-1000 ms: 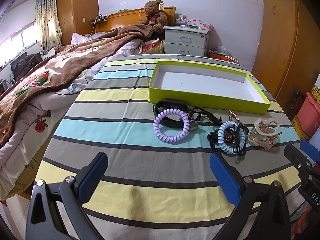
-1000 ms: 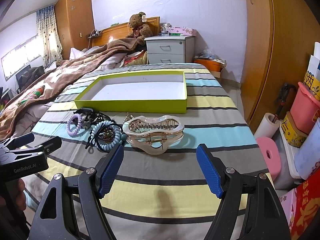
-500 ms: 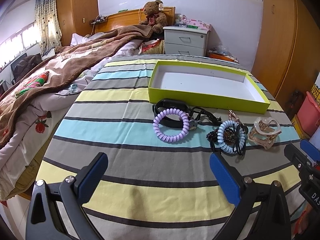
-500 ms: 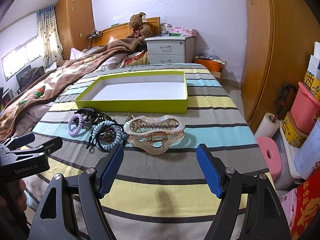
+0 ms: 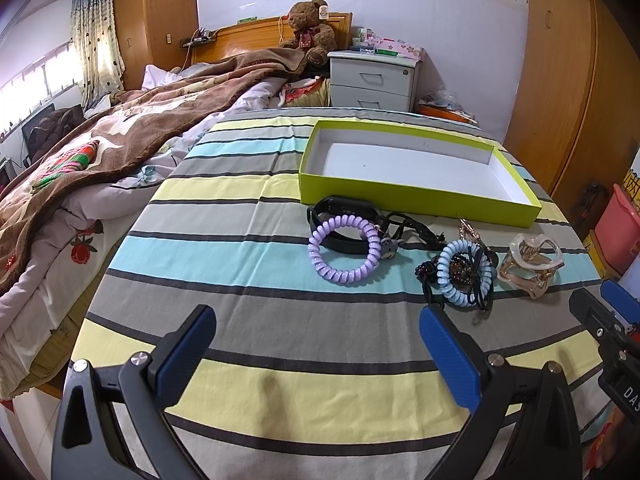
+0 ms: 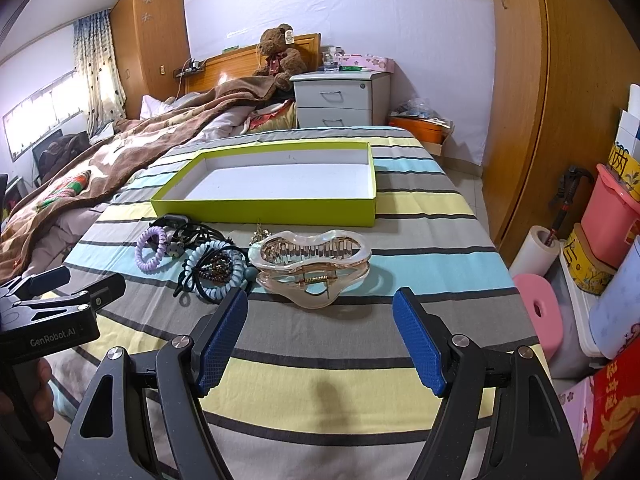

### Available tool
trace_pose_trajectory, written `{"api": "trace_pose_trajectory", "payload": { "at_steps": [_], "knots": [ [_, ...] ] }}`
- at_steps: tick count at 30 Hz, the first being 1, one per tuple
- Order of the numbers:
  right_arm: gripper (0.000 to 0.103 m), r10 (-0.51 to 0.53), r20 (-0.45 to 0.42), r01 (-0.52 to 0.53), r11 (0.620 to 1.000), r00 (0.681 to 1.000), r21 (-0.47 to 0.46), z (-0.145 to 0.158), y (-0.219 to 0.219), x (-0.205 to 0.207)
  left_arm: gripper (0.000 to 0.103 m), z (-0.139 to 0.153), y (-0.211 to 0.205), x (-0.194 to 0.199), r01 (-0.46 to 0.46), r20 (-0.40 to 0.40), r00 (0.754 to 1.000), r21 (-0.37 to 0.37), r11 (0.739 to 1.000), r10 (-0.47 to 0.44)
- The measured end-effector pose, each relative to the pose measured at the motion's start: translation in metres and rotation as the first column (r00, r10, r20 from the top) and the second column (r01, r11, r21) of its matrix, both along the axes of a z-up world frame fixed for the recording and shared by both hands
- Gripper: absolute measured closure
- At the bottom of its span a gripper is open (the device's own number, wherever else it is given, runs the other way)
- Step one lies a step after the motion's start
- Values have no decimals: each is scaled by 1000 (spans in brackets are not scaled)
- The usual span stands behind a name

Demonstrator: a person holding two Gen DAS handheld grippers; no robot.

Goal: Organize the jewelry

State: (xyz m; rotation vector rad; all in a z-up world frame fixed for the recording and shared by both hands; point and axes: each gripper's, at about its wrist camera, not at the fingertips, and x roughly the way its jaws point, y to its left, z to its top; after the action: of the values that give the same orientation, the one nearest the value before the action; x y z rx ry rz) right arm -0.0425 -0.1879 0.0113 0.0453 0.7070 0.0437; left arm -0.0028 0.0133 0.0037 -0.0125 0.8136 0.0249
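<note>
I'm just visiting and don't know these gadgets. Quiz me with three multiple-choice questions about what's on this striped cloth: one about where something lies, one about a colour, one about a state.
1. Where does the hair claw clip lie?
A. inside the green box
B. on the cloth, in front of the box
C. on the nightstand

2. What colour is the spiral hair tie resting on the black band?
A. purple
B. red
C. white

3. What state is the right gripper in?
A. shut on the clip
B. shut on nothing
C. open, holding nothing

Answers:
1 B, the clip rests on the striped tablecloth on the near side of the green box, whose white inside holds nothing.
2 A, its coils are lilac purple; the other spiral tie is light blue.
3 C, its blue fingers stand wide apart with only cloth between them.
</note>
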Motion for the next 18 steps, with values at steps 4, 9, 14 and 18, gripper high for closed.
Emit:
{"api": "trace_pose_trajectory", "payload": {
  "at_steps": [4, 9, 14, 18],
  "knots": [
    [28, 0, 0, 0, 1000, 1000, 1, 0, 1, 0, 0, 0, 0, 1, 2, -3, 1000, 0, 1000, -2],
    [28, 0, 1, 0, 1000, 1000, 1, 0, 0, 0, 0, 0, 0, 0, -1, -1, 1000, 1, 1000, 1],
    [28, -1, 1, 1, 1000, 1000, 0, 0, 0, 0, 0, 0, 0, 0, 0, -1, 1000, 0, 1000, 0],
    [28, 1, 0, -1, 1000, 1000, 0, 0, 1, 0, 0, 0, 1, 0, 0, 0, 1000, 0, 1000, 0]
  ]
}}
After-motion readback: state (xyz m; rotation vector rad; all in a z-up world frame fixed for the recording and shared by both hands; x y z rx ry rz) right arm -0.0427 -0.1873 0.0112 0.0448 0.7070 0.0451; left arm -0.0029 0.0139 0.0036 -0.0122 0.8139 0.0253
